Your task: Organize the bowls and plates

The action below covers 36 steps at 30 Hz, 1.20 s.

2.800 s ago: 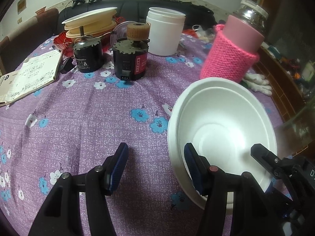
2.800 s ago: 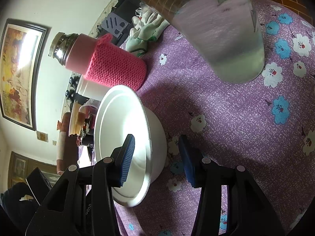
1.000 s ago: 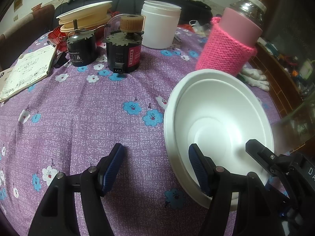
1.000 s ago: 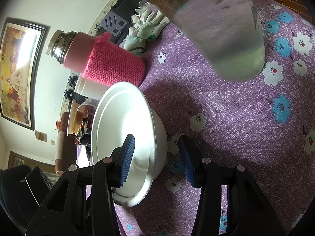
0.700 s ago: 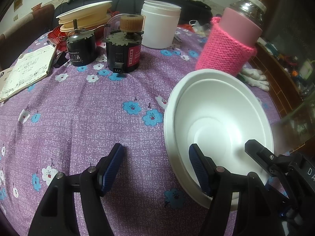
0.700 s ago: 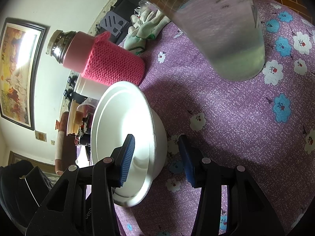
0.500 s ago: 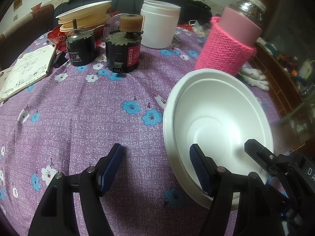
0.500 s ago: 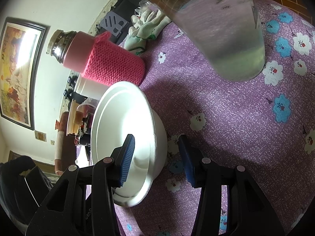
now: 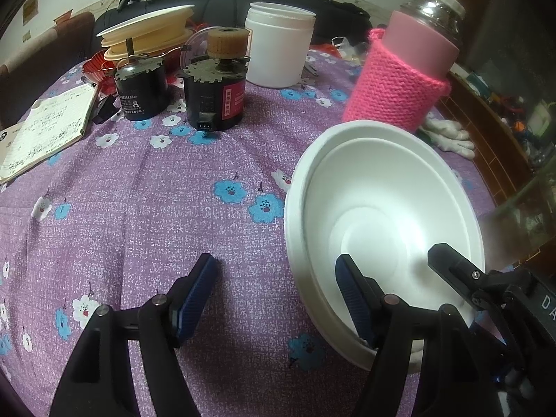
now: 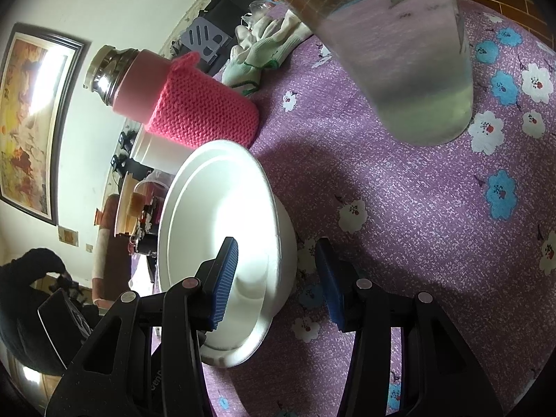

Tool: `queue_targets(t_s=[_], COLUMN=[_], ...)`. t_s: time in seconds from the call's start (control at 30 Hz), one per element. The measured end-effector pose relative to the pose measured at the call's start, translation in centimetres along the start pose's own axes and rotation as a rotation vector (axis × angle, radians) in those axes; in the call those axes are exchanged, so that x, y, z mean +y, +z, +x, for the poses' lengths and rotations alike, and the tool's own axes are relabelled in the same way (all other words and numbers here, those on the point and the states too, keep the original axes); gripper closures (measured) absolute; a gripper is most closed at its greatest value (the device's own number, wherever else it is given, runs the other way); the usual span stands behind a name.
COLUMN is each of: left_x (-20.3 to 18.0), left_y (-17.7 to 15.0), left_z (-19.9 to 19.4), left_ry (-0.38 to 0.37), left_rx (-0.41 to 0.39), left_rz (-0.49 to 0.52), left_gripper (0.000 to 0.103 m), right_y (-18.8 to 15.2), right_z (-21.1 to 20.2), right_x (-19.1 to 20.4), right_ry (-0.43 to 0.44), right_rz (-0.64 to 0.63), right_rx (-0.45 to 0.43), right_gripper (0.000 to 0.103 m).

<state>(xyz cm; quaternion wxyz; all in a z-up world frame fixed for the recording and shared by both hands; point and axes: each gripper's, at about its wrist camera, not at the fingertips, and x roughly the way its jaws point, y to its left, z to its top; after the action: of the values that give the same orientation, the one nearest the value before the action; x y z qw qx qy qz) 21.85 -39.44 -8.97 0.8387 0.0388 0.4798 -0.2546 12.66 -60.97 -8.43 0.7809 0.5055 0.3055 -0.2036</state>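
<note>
While both grippers straddle the rim of the white foam bowl (image 9: 382, 201), neither one presses on it. The left gripper (image 9: 278, 292) stands wide apart: its right pad is inside the bowl's near wall, its left pad hangs over the purple flowered tablecloth (image 9: 139, 201) clear of the bowl. The right gripper (image 10: 274, 278) is about half parted, with one blue pad inside the bowl and the other outside, beside its outer wall; a gap shows on both sides, so the wall is between the jaws but not gripped. The bowl rests upright on the tablecloth, and a second rim line inside it suggests two bowls nested.

Just behind the bowl stands a flask in a pink knitted sleeve (image 9: 399, 83), close to its far rim. White work gloves (image 9: 448, 135) lie beyond the bowl, beside the flask. Further off from the bowl are a white plastic jar (image 9: 278, 48), two small electric motors (image 9: 215, 93), a stack of cream-coloured plates (image 9: 149, 34) and an open notebook (image 9: 45, 132). A clear glass jar (image 10: 410, 62) stands beyond the bowl in the right wrist view.
</note>
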Motion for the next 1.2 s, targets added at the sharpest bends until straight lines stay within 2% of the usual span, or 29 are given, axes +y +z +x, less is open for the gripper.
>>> queue_targets(t_s=[0.13, 0.2, 0.27, 0.3, 0.33, 0.43, 0.6, 0.9, 1.03, 1.2], left_x=[0.0, 0.0, 0.1, 0.2, 0.3, 0.4, 0.6, 0.8, 1.9, 4.9], left_y=[0.0, 0.0, 0.1, 0.1, 0.2, 0.2, 0.2, -0.1, -1.0, -2.7], left_z=[0.1, 0.1, 0.1, 0.0, 0.0, 0.1, -0.2, -2.8, -4.8, -8.3], left_ry=[0.000, 0.002, 0.013, 0.010, -0.027, -0.091, -0.111, -0.111, -0.077, -0.037], left_rx=[-0.006, -0.009, -0.014, -0.014, -0.011, 0.014, 0.017, -0.023, -0.050, -0.095], left_rz=[0.007, 0.012, 0.018, 0.020, 0.013, 0.006, -0.004, 0.005, 0.006, -0.023], left_gripper=[0.032, 0.034, 0.045, 0.053, 0.068, 0.087, 0.089, 0.091, 0.091, 0.092], right_y=[0.0, -0.1, 0.0, 0.0, 0.1, 0.0, -0.3, -1.0, -2.2, -5.4], right_z=[0.0, 0.1, 0.6, 0.9, 1.0, 0.7, 0.6, -0.7, -1.5, -2.5], right_x=[0.1, 0.1, -0.2, -0.5, -0.7, -0.6, -0.2, 0.3, 1.0, 3.0], right_ry=[0.002, -0.001, 0.006, 0.019, 0.026, 0.035, 0.025, 0.073, 0.103, 0.153], right_rz=[-0.014, -0.024, -0.011, 0.007, 0.017, 0.012, -0.013, -0.020, -0.033, -0.093], right_rx=[-0.003, 0.000, 0.027, 0.040, 0.044, 0.031, 0.017, 0.009, 0.035, 0.089], right_gripper=[0.057, 0.073, 0.083, 0.087, 0.088, 0.088, 0.088, 0.088, 0.088, 0.088])
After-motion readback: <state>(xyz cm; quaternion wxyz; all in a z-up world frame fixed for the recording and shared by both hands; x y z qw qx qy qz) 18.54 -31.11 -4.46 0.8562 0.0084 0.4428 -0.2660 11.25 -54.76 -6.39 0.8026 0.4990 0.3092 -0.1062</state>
